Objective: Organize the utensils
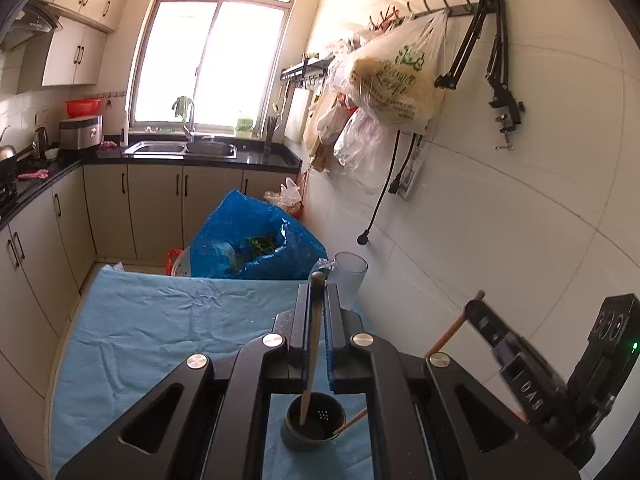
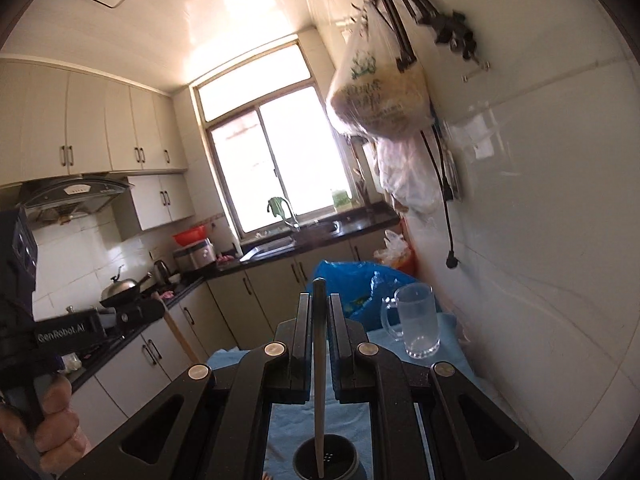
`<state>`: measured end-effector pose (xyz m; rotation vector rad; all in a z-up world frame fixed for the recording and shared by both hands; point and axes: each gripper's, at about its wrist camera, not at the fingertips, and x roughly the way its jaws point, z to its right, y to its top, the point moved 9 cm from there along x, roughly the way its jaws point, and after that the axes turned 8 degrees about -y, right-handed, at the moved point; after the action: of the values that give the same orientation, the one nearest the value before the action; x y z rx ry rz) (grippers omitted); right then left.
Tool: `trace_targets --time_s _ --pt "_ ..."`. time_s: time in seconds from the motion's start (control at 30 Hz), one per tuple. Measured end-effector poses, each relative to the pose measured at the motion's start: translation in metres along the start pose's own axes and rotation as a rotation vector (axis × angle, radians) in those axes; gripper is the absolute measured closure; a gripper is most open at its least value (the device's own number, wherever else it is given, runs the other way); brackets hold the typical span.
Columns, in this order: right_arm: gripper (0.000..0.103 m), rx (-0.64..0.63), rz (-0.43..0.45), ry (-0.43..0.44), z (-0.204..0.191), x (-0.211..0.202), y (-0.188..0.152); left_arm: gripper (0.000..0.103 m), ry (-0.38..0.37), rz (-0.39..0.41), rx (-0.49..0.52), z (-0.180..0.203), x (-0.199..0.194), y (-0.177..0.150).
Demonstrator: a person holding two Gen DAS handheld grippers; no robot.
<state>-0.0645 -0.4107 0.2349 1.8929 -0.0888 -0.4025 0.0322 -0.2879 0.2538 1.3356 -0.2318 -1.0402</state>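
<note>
Narrow kitchen, blue tablecloth [image 1: 160, 320] across the lower frames, white tiled wall to the right. Left gripper [image 1: 318, 292] clamped on a wooden chopstick [image 1: 314, 344], long axis near vertical at frame centre, blunt end up, thin tip down inside a dark holder cup [image 1: 314, 428] at lower centre. Right gripper [image 2: 319, 304] likewise closed on a pale chopstick [image 2: 319, 380], upright, tip dipping into the same cup [image 2: 326, 462]. Glass mug [image 2: 416, 320] standing at right, near the wall.

Chopstick over the holder
The right tool [image 2: 319, 312] grips a chopstick [image 2: 319, 380] whose tip dips into the dark holder [image 2: 325, 460].
</note>
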Motion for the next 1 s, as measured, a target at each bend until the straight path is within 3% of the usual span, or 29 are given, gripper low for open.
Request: trace_targets --time_s 0.23,0.57,0.63,0.7,0.83,0.9,0.93,1.0 --pt "0.095 -0.01 -0.107 -0.026 0.011 0.042 -0.038 0.098 0.004 -0.105 -0.049 -0.019 0.048 -0.038" --pt "0.094 -0.01 -0.223 -0.031 0.017 0.074 -0.076 0.098 0.016 -0.174 -0.101 -0.044 0.067 -0.071" --pt "0.089 -0.009 -0.237 -0.03 0.017 0.077 -0.077 0.098 0.019 -0.168 -0.102 -0.046 0.065 -0.069" --pt "0.076 -0.002 -0.224 -0.04 0.02 0.074 -0.073 0.097 0.015 -0.166 -0.108 -0.047 0.06 -0.068" --pt "0.067 0.005 -0.179 -0.045 0.025 0.054 -0.058 0.094 0.015 -0.141 -0.111 -0.048 0.044 -0.066" --pt "0.049 0.0 -0.151 -0.05 0.027 0.039 -0.053 0.078 0.024 -0.117 -0.111 -0.05 0.029 -0.068" --pt "0.043 -0.003 -0.131 -0.053 0.028 0.03 -0.051 0.065 0.03 -0.105 -0.113 -0.052 0.022 -0.069" --pt "0.015 -0.032 -0.093 -0.084 0.03 0.013 -0.052 0.058 0.06 -0.064 -0.117 -0.059 0.003 -0.074"
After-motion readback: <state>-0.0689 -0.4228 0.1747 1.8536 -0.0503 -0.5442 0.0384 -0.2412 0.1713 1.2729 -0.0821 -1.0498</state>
